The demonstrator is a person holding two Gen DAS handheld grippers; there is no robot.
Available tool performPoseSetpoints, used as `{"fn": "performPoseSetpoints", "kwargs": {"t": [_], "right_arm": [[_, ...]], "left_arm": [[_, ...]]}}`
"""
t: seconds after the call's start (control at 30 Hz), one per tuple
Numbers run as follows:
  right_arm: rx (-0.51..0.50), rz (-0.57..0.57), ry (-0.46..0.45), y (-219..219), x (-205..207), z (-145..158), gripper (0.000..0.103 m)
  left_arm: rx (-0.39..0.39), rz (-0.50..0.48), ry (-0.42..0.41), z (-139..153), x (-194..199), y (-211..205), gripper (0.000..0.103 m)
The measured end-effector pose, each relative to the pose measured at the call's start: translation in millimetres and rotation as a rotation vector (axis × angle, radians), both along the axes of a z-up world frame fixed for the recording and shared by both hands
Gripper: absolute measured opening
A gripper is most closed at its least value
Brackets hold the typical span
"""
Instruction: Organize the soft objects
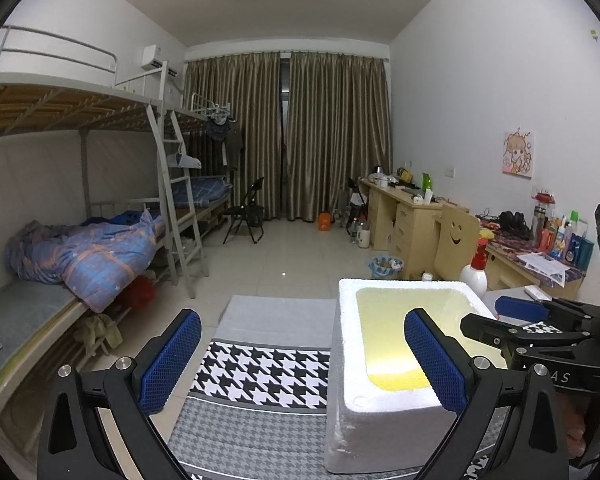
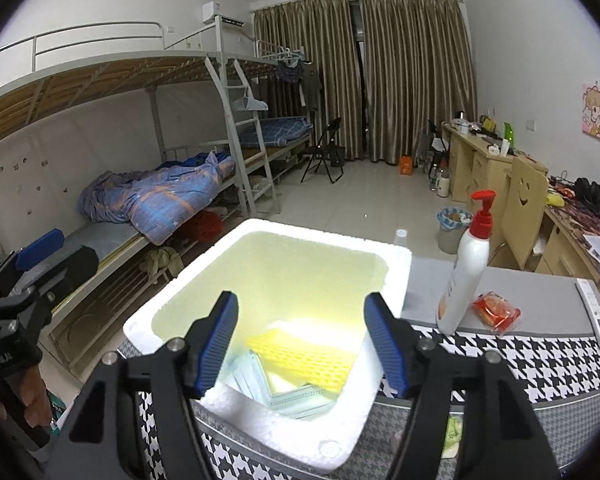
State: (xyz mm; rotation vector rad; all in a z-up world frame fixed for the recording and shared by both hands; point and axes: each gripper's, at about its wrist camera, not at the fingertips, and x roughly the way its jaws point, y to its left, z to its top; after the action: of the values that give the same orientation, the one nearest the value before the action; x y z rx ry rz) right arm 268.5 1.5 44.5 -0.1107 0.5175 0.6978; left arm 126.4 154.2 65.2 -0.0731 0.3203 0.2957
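Both my grippers, left (image 1: pixel 302 364) and right (image 2: pixel 300 344), gape with nothing between them; one foam box (image 2: pixel 396 280) holds one yellow sponge (image 2: pixel 304 354) atop blue masks (image 2: pixel 252 376).

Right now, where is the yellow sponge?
In the right wrist view, the yellow sponge lies inside the white foam box, at its bottom, resting on light blue face masks, below the open right gripper.
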Motion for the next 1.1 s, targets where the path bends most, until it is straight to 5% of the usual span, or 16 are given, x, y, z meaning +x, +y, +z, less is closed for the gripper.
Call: {"fn": "performPoseSetpoints", "kwargs": {"t": [0.3,1.1], "right_arm": [[0.026,-0.005,-0.033,-14,-8,11,0.071],[0.132,-0.065,-0.163,-75,-44,28,0.092]], "left_arm": [[0.008,-0.003,-0.006,3,-1,-7,0.102],[0.041,-0.078,-0.066,22,-30,-54,0.102]]}}
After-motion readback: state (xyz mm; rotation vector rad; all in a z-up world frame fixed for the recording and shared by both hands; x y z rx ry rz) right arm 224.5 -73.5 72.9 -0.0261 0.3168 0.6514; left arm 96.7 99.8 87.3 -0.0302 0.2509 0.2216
